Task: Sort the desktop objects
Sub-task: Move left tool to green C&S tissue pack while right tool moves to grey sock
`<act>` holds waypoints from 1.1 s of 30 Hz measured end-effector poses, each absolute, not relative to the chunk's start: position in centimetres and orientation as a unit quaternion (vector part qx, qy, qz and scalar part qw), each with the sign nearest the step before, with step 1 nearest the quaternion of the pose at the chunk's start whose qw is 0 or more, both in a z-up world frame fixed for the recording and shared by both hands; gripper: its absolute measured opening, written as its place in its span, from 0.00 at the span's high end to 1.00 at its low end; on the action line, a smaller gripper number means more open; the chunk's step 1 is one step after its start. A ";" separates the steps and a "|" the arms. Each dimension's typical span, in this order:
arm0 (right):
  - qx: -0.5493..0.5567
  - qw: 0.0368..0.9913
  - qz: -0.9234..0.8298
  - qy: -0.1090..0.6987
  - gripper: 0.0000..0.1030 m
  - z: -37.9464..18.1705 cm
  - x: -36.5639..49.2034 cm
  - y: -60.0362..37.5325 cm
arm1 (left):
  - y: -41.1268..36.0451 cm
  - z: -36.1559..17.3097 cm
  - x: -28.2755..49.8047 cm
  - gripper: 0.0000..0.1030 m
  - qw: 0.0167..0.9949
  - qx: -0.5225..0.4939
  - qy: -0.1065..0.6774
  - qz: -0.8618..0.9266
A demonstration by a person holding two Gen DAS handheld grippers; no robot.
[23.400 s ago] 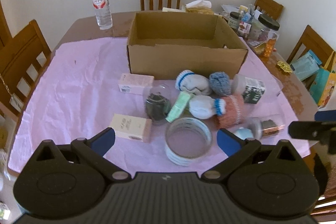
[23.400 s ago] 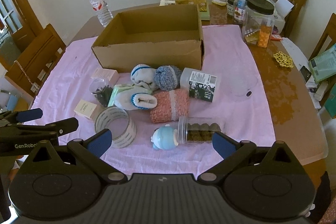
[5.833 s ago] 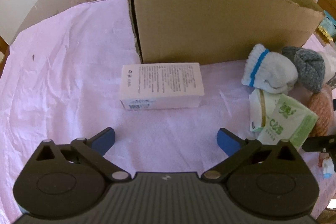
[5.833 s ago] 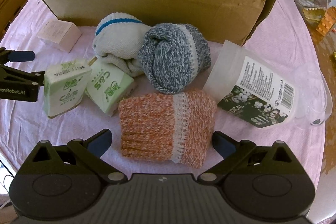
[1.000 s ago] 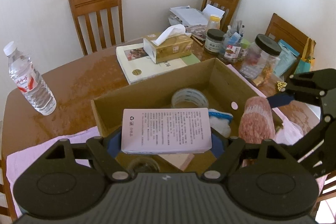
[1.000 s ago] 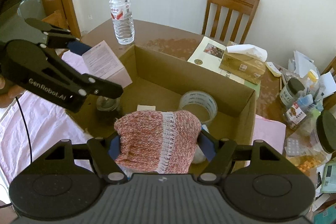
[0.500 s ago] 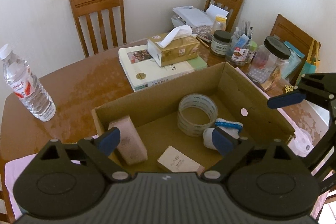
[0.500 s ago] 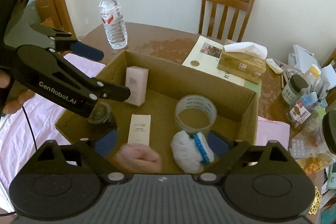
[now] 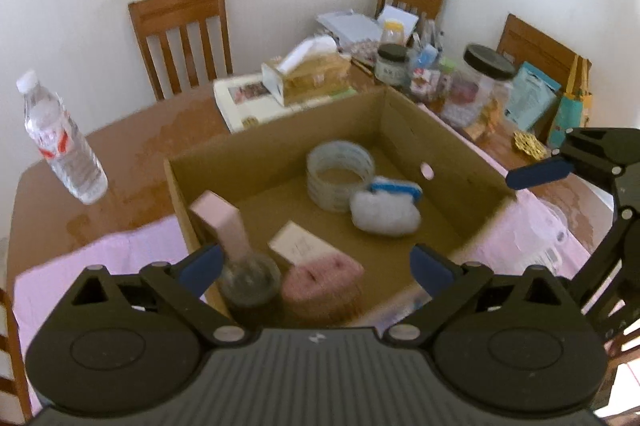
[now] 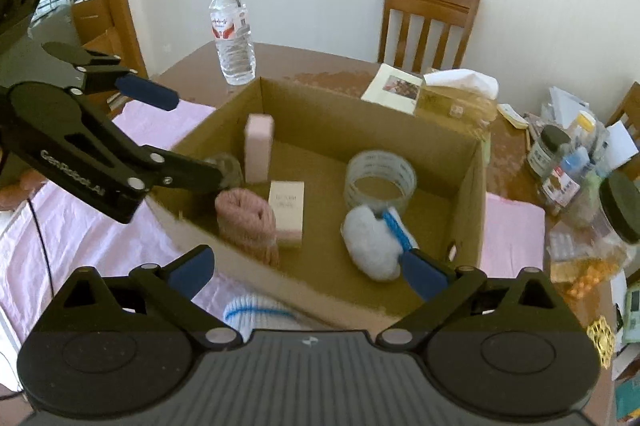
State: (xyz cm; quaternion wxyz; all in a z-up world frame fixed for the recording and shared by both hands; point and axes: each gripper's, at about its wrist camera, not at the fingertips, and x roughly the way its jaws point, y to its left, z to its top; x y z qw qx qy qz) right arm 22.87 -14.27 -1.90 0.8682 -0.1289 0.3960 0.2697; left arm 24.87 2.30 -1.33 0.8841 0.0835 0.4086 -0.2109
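The tall pink box stands on end against the far-left wall of the cardboard box; a bump could tip it. The soft pink knitted roll lies inside by the near wall. Both the left gripper and the right gripper have jaws opening wide, holding nothing

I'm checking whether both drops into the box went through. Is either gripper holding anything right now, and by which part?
Nothing is held. The left gripper and right gripper are both opening with nothing between their jaws; the pink knitted sock lies in the brown cardboard box.
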 end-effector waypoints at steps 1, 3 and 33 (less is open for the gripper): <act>-0.127 0.868 0.270 0.397 0.01 -2.1 22.4 -14.6 | 2.1 -1.5 24.6 0.03 0.880 0.086 0.417 -0.212; -0.124 0.866 0.267 0.405 0.01 -2.5 21.7 -15.0 | 1.7 -1.9 23.6 0.03 0.877 0.089 0.422 -0.211; -0.097 0.845 0.226 0.474 0.00 -8.8 15.2 -18.5 | -3.0 -9.8 17.5 0.03 0.840 0.111 0.492 -0.199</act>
